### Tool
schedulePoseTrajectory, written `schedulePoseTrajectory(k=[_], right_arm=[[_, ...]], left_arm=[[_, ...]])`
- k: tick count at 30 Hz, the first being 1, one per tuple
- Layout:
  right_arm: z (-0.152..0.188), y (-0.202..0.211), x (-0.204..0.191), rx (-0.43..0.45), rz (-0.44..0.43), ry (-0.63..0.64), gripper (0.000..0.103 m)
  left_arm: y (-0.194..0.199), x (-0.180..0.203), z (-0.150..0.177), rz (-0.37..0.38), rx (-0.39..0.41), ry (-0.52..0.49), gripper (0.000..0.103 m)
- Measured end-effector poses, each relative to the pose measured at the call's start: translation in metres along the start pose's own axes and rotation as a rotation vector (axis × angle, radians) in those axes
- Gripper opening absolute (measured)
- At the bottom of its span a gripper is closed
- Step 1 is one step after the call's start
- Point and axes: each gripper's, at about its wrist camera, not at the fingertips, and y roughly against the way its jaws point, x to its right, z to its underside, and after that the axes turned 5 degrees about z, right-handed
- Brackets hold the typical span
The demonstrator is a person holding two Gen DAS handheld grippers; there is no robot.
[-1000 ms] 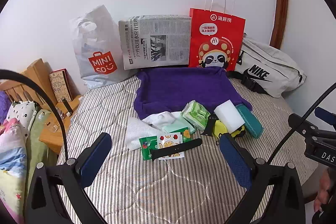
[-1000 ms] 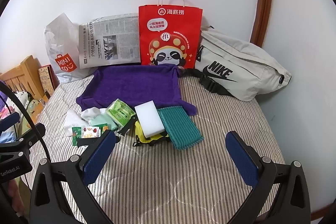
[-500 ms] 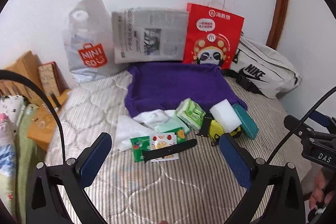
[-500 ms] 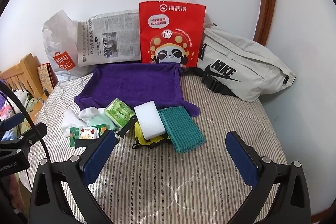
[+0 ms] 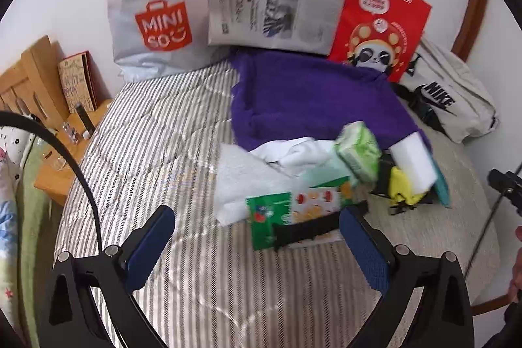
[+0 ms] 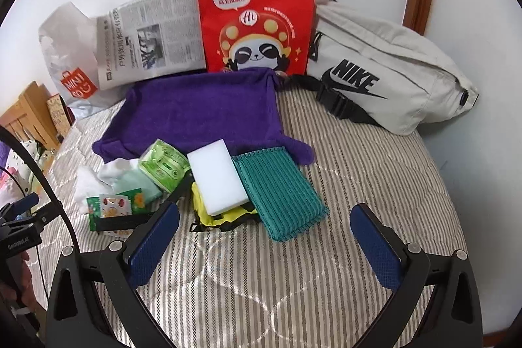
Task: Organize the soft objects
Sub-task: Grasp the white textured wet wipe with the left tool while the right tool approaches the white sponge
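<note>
**Soft Items Grouped on Bed, Both Tools Apart and Empty**

The left tool (image 5: 257, 245) is held above the striped bed (image 5: 156, 132) with its jaws spread wide; nothing is clamped. The right tool (image 6: 266, 238) is likewise held with its jaws apart and empty.

Along the wall, from left to right, a MINISO bag (image 6: 70, 61), a folded newspaper (image 6: 153, 38), a red paper bag (image 6: 256, 18) and a grey waist bag (image 6: 385, 67) are propped. A purple towel (image 6: 202, 110) is spread just in front of the newspaper and the red bag.

The pile of soft items lies at the near edge of the towel. From left to right it is made up of a white cloth (image 6: 88, 181), a green snack packet (image 6: 112, 206) with a black strap (image 6: 124, 222) across it, a green tissue pack (image 6: 163, 165), a white sponge (image 6: 217, 178) resting on a yellow pouch (image 6: 218, 217), and a teal ribbed cloth (image 6: 280, 191) touching the sponge. In the left wrist view the pile is partly blurred.
</note>
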Motion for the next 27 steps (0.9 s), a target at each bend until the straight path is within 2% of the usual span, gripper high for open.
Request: schedulePoseTrajectory(k=[3,6,10,15,17,18,21,23,26,27], right_arm=[[-0.002,-0.012,-0.003,-0.014,-0.008,0.001,0.103],[-0.003,-0.02,-0.006,-0.025,-0.017,0.007,0.103],[-0.004,-0.034,-0.013,-0.051,-0.006,0.036,0.103],[-0.005,-0.052,-0.016,-0.089,-0.001,0.042,0.103],[-0.005,-0.061,-0.017,-0.104,0.005,0.045,0.103],[-0.005,-0.066,-0.018,-0.112,0.007,0.046,0.103],[-0.006,-0.077,-0.02,-0.135,0.004,0.045,0.103],[-0.007,-0.084,-0.021,-0.143,0.0,0.049,0.103],[-0.007,-0.089,-0.024,-0.155,0.003,0.056,0.103],[-0.007,-0.09,-0.025,-0.155,0.001,0.056,0.103]], left_arm=[[-0.018,-0.01,-0.004,0.0,-0.013,0.015,0.1],[-0.041,-0.021,-0.013,0.055,-0.014,0.044,0.1],[-0.076,-0.031,-0.028,0.073,-0.075,0.069,0.1],[-0.107,-0.026,-0.03,0.052,-0.168,0.016,0.097],[-0.109,-0.022,-0.028,0.08,-0.17,0.011,0.088],[-0.11,-0.02,-0.027,0.089,-0.17,0.008,0.087],[-0.111,-0.011,-0.024,0.077,-0.173,-0.039,0.068],[-0.109,-0.006,-0.025,0.098,-0.179,-0.063,0.045],[-0.106,-0.002,-0.025,0.133,-0.188,-0.078,0.026],[-0.105,-0.002,-0.026,0.137,-0.188,-0.08,0.023]])
